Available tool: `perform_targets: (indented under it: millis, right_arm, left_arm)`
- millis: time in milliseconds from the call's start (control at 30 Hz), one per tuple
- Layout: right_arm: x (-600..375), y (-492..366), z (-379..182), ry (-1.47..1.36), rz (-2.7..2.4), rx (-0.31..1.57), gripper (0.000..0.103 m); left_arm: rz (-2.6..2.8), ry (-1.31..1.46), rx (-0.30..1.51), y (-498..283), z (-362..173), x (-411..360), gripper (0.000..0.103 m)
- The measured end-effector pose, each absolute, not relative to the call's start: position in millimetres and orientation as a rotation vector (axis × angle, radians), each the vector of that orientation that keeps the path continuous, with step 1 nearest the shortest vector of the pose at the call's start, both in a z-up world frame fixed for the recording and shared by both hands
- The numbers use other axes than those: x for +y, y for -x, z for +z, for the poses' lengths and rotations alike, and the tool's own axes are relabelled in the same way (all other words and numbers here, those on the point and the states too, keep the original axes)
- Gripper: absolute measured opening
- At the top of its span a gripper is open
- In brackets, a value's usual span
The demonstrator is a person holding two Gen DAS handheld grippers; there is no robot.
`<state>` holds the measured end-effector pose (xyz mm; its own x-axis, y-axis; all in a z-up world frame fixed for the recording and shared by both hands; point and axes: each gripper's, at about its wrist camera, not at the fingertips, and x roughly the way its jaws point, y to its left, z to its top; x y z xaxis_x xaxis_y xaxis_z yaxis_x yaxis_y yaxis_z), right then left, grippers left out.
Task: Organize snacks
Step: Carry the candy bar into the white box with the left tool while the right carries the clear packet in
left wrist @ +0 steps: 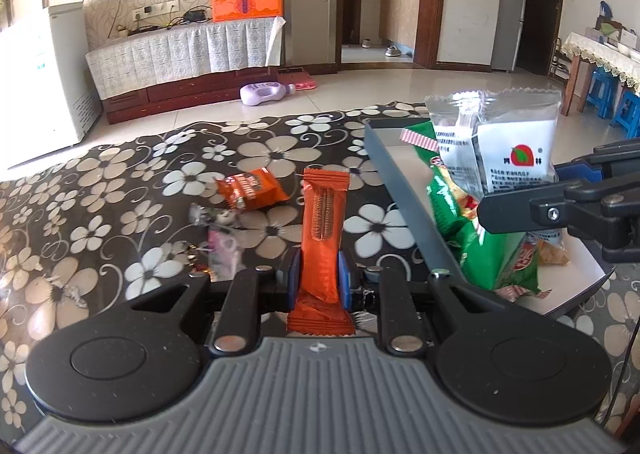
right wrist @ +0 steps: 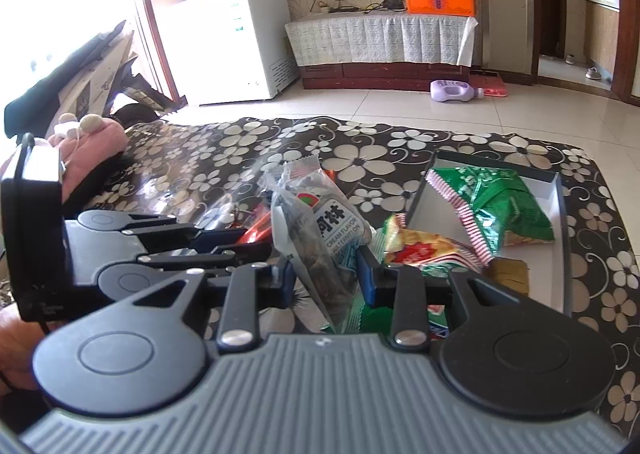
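Note:
My left gripper (left wrist: 319, 280) is shut on an orange snack bar (left wrist: 322, 238), held upright above the floral table, left of the grey tray (left wrist: 404, 189). My right gripper (right wrist: 326, 274) is shut on a clear and white packet of seeds (right wrist: 316, 230); the same packet (left wrist: 504, 141) shows over the tray in the left wrist view, with the right gripper (left wrist: 560, 209) beside it. Green snack bags (right wrist: 500, 205) lie in the tray (right wrist: 560, 246); they also show in the left wrist view (left wrist: 492, 254).
A small orange packet (left wrist: 250, 189) and several clear-wrapped sweets (left wrist: 218, 238) lie on the floral tablecloth (left wrist: 100, 193) left of the bar. The other hand-held gripper (right wrist: 140, 254) and a pink sleeve (right wrist: 96, 145) fill the left of the right wrist view.

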<state>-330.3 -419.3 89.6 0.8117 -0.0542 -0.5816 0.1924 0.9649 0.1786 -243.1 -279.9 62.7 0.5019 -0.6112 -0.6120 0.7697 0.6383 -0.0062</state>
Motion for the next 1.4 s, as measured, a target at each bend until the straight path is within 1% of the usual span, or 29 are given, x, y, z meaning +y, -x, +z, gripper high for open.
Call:
perform_targets:
  millis: [767,1033,1200,1400]
  right_arm:
    - [-478,362,84,-0.268,-0.299,0.619,0.035]
    - [-503,354,76,-0.259,-0.351,0.668,0.035]
    - [-513,342,73,-0.198,-0.39,0.703,0.035]
    - [-534,332,67,-0.197,-0.436,0.714,0.035]
  left_arm:
    - [-0.955,-0.286,0.615,269,62,-342,0.023]
    - [-0.984,-0.286,0.617,268,58,-362,0.023]
    - [-0.991,-0.29,0.609,266,55,-381,0.023]
    - [-0.989,-0.273,0.612,247,51,-402,0.023]
